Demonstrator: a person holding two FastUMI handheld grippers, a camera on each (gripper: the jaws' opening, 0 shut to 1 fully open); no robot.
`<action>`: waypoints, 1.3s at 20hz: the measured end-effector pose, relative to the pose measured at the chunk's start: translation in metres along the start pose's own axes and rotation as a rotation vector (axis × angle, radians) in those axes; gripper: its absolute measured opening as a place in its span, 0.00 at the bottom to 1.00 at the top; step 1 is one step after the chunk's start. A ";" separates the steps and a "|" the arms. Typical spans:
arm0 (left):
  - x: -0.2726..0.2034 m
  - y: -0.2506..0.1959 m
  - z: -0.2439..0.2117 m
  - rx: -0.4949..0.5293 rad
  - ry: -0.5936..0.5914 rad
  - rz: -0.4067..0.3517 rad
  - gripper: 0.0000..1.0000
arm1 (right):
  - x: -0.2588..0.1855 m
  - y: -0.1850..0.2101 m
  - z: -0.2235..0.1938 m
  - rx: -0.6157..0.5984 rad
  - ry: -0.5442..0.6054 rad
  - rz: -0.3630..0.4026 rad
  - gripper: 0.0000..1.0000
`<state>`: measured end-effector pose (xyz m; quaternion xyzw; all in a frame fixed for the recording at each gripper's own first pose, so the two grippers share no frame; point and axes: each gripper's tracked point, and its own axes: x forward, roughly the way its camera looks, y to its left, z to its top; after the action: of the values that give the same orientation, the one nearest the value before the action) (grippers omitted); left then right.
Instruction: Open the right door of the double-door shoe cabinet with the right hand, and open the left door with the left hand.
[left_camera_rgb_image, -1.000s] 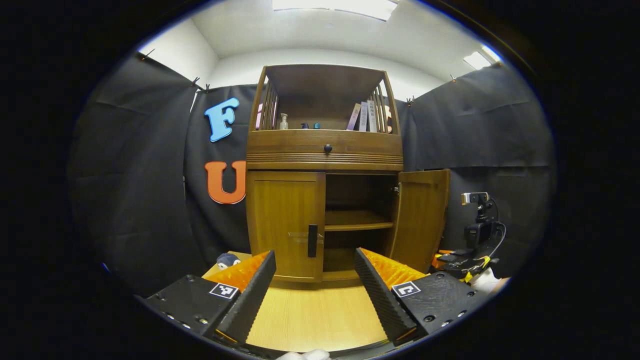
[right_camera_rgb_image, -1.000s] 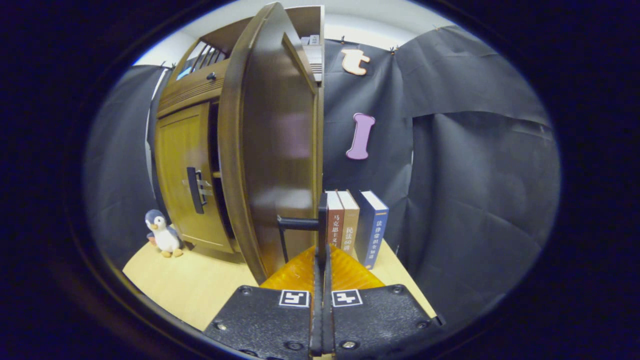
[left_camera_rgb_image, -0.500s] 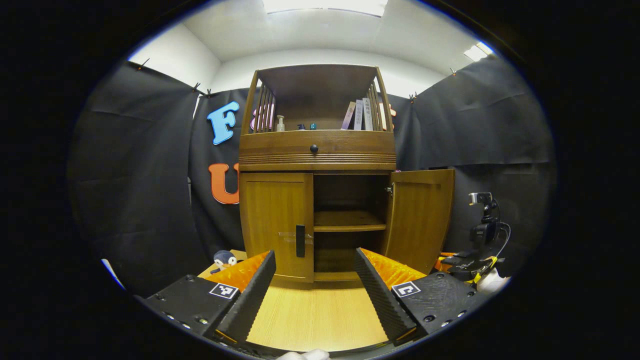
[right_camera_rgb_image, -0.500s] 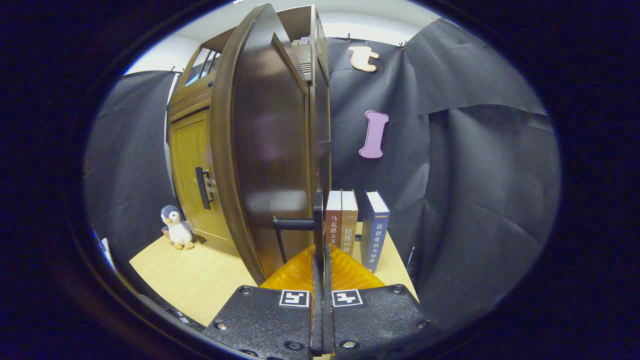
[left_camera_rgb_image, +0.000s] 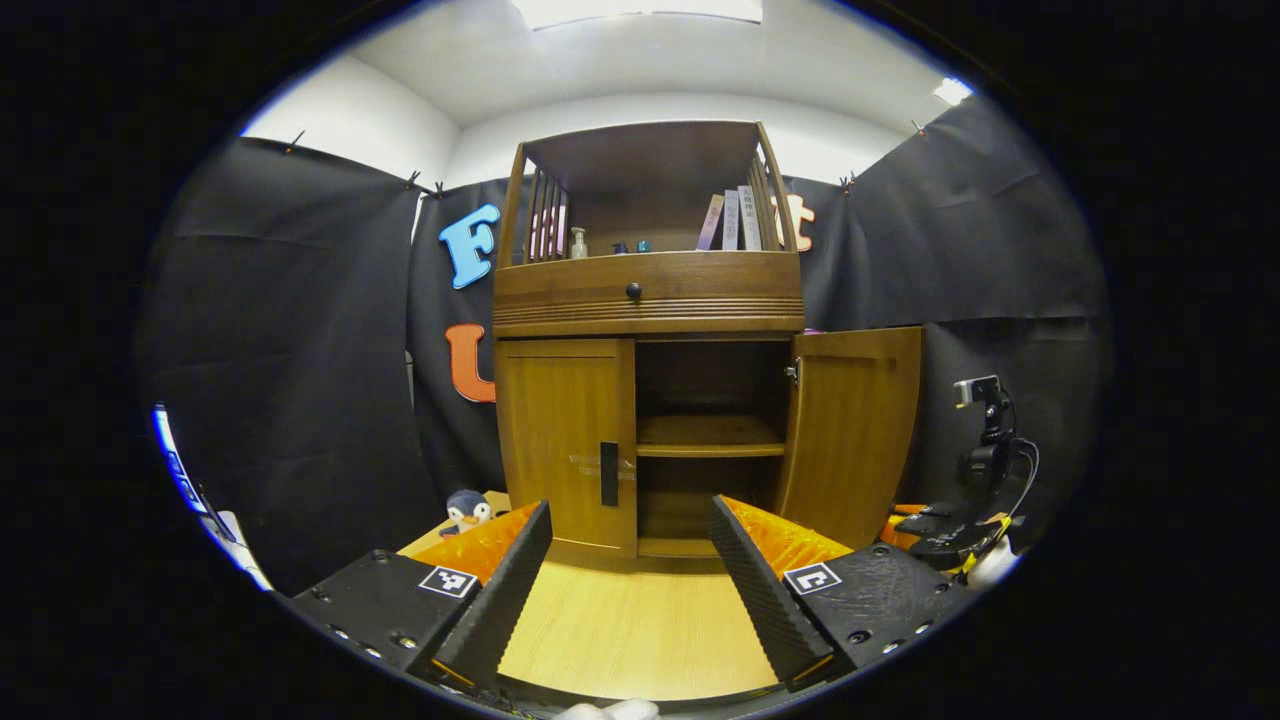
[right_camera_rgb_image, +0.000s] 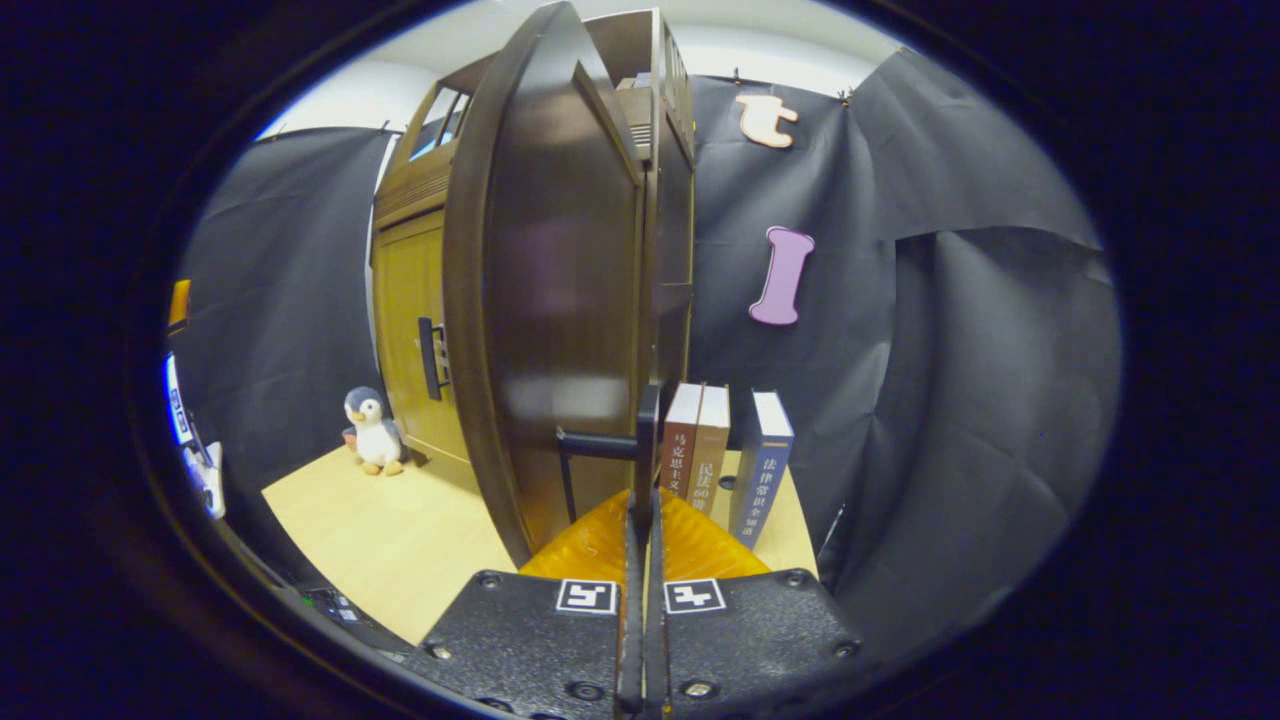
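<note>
The wooden shoe cabinet (left_camera_rgb_image: 648, 290) stands ahead of my left gripper (left_camera_rgb_image: 630, 560), which is open and empty, well short of it above the table. The left door (left_camera_rgb_image: 565, 440) is closed, with its dark handle (left_camera_rgb_image: 609, 473) at the inner edge. The right door (left_camera_rgb_image: 850, 430) is swung wide, baring two inner shelves. In the right gripper view that door (right_camera_rgb_image: 560, 300) rises close in front, seen almost edge-on. My right gripper (right_camera_rgb_image: 640, 510) is shut on its black handle (right_camera_rgb_image: 646, 445). Farther left there are the closed left door (right_camera_rgb_image: 410, 350) and its handle (right_camera_rgb_image: 430, 358).
A toy penguin (right_camera_rgb_image: 375, 430) sits on the light wooden tabletop (left_camera_rgb_image: 630, 630) by the cabinet's left corner. Three upright books (right_camera_rgb_image: 725, 455) stand right of the cabinet, behind the open door. Bottles and books fill the top shelf (left_camera_rgb_image: 650, 240). Black cloth walls surround the booth.
The right door has swung a little further open with my right gripper still on its handle. The left gripper stays open and has drifted slightly, still short of the cabinet.
</note>
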<state>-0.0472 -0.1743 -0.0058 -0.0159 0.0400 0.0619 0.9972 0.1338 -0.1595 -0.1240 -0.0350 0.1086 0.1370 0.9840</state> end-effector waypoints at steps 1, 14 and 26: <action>0.001 0.001 -0.001 0.007 0.000 0.005 0.95 | -0.003 -0.001 0.002 0.019 -0.001 0.003 0.05; 0.032 0.041 -0.013 0.012 -0.001 -0.074 0.96 | -0.093 0.019 0.060 0.038 -0.122 -0.199 0.94; 0.161 0.109 -0.052 0.035 -0.005 -0.185 0.96 | -0.104 0.170 0.068 0.100 -0.129 -0.244 1.00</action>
<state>0.0947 -0.0482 -0.0741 -0.0018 0.0367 -0.0312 0.9988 0.0027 -0.0168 -0.0408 0.0100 0.0468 0.0126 0.9988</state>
